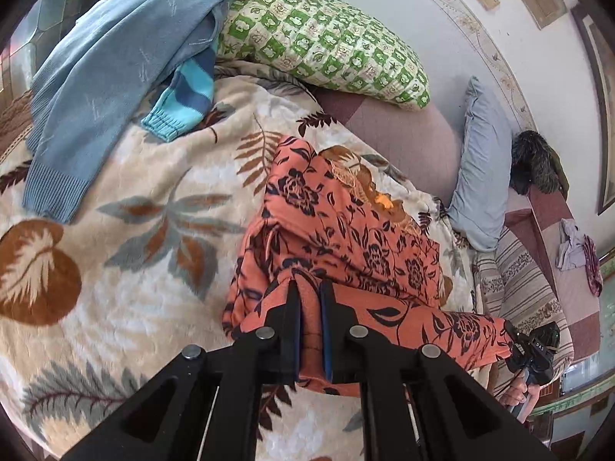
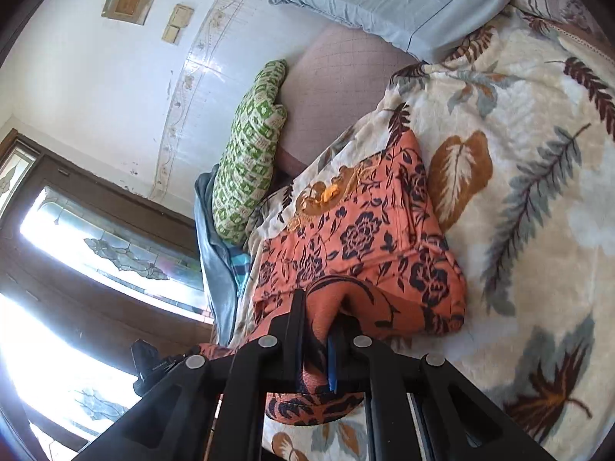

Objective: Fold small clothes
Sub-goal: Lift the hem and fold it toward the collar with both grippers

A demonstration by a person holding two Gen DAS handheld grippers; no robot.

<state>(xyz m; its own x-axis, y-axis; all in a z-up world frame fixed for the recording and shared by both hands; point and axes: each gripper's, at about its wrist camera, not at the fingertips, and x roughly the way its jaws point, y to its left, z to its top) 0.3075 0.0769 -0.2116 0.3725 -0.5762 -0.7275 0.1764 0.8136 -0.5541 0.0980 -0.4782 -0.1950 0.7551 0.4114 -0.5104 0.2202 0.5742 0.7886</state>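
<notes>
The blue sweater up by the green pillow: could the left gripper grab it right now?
Probably not yet. The left gripper is shut on the orange floral garment, so it is occupied. The blue sweater lies uncovered on the leaf-print blanket, with nothing blocking it.

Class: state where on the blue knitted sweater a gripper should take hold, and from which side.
Grip the blue knitted sweater at its ribbed hem, coming from the leaf blanket side: that edge lies flat, uncovered and nearest; its upper part drapes over the green pillow.
</notes>
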